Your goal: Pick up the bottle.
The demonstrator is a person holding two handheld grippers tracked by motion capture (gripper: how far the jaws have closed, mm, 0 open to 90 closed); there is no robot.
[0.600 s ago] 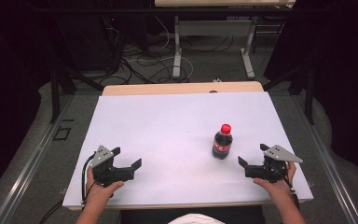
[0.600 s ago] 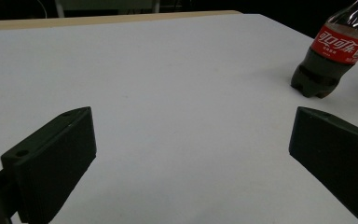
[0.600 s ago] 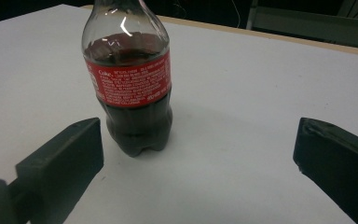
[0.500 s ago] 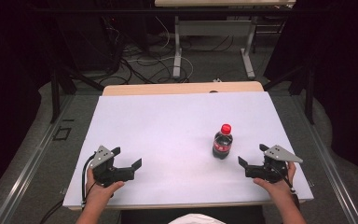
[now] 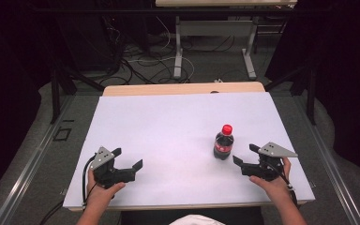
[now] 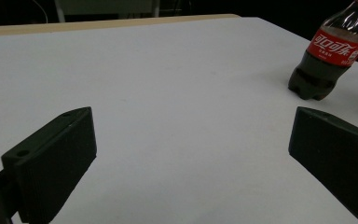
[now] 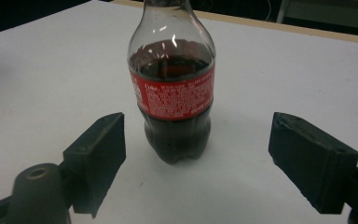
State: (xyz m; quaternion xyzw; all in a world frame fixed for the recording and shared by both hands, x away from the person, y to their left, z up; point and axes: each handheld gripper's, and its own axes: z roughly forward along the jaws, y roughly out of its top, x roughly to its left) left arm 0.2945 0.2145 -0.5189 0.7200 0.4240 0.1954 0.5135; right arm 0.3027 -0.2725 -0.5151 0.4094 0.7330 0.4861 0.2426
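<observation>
- White sheet covers the table (image 5: pixel 168 122) almost to its edges; a strip of pale wood shows along the far side.
- Black left gripper (image 5: pixel 129 158) sits near the table's front left corner, held in the person's left hand (image 5: pixel 102 190), with its jaws spread wide and nothing between them. A cable trails from it toward the table's front edge.
- Black right gripper (image 5: pixel 243 154) sits near the front right, held in the right hand (image 5: pixel 274 185), its jaws also wide apart and pointing at the bottle, not touching it.
- The cola bottle (image 5: pixel 223 142) stands upright right of centre, just beside the right gripper and well apart from the left one. It has a red cap, a red label and dark drink up to the shoulder.
</observation>
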